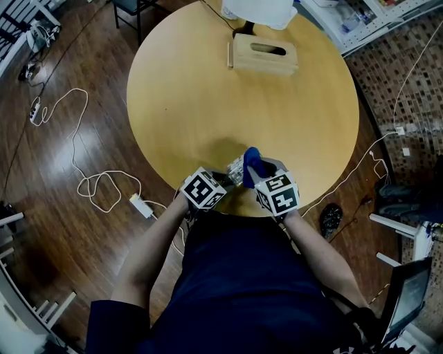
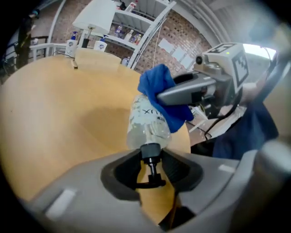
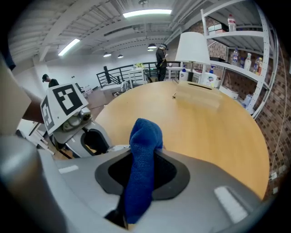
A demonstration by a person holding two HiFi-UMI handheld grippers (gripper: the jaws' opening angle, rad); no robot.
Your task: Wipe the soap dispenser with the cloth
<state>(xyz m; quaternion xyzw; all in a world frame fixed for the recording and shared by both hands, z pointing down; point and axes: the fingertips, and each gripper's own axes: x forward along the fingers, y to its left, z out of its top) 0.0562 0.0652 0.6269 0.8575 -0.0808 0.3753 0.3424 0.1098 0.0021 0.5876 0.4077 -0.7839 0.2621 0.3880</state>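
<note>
The soap dispenser [image 2: 146,124] is a clear bottle with a black pump, lying tilted over the near edge of the round wooden table [image 1: 208,90]. My left gripper [image 2: 150,160] is shut on its grey pump neck. A blue cloth [image 3: 141,168] hangs bunched between the pads of my right gripper [image 3: 144,160], which is shut on it. In the left gripper view the blue cloth [image 2: 160,93] lies against the bottle's far end, with the right gripper [image 2: 191,88] behind it. From the head view, the left gripper [image 1: 225,178] and the right gripper [image 1: 259,173] meet at the dispenser [image 1: 236,168], where the cloth [image 1: 250,161] sticks up.
A wooden tissue box [image 1: 264,55] and a white lamp shade [image 1: 259,10] stand at the table's far side. White cables and a power strip [image 1: 140,205] lie on the wooden floor at the left. Shelving [image 1: 360,21] stands at the upper right.
</note>
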